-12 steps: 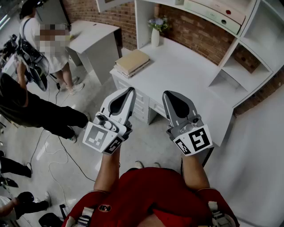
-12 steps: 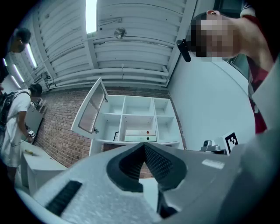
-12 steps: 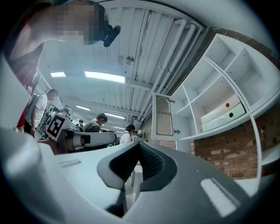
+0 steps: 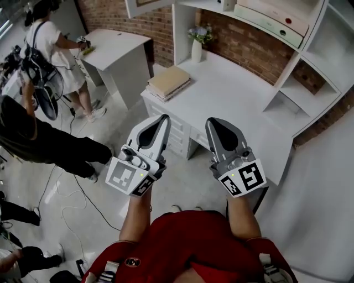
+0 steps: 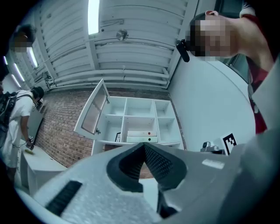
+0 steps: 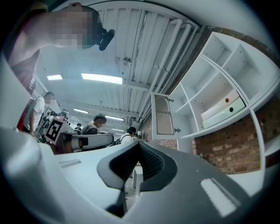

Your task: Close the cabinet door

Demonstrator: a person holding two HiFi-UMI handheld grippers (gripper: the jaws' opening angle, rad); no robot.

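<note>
The white wall cabinet (image 5: 139, 120) hangs above a desk, and its glass-panelled door (image 5: 92, 113) stands swung open to the left. In the right gripper view that door (image 6: 162, 115) sticks out edge-forward from the shelves. The head view shows only its bottom corner (image 4: 145, 5) at the top edge. My left gripper (image 4: 164, 118) and right gripper (image 4: 212, 122) are held side by side over the floor, short of the desk (image 4: 232, 94). Both point up toward the cabinet, far from the door. Each one's jaws are shut with nothing between them, in the left gripper (image 5: 143, 147) view and the right gripper (image 6: 139, 144) view.
On the desk lie a stack of books (image 4: 168, 82) and a vase of flowers (image 4: 197, 47). Flat boxes (image 4: 269, 21) sit on a shelf. A second desk (image 4: 119, 47) stands at the left, with people (image 4: 52, 50) and floor cables (image 4: 72, 188) around it.
Both grippers stay side by side and shut, almost where they were. The desk has slipped a little lower and to the right in the head view.
</note>
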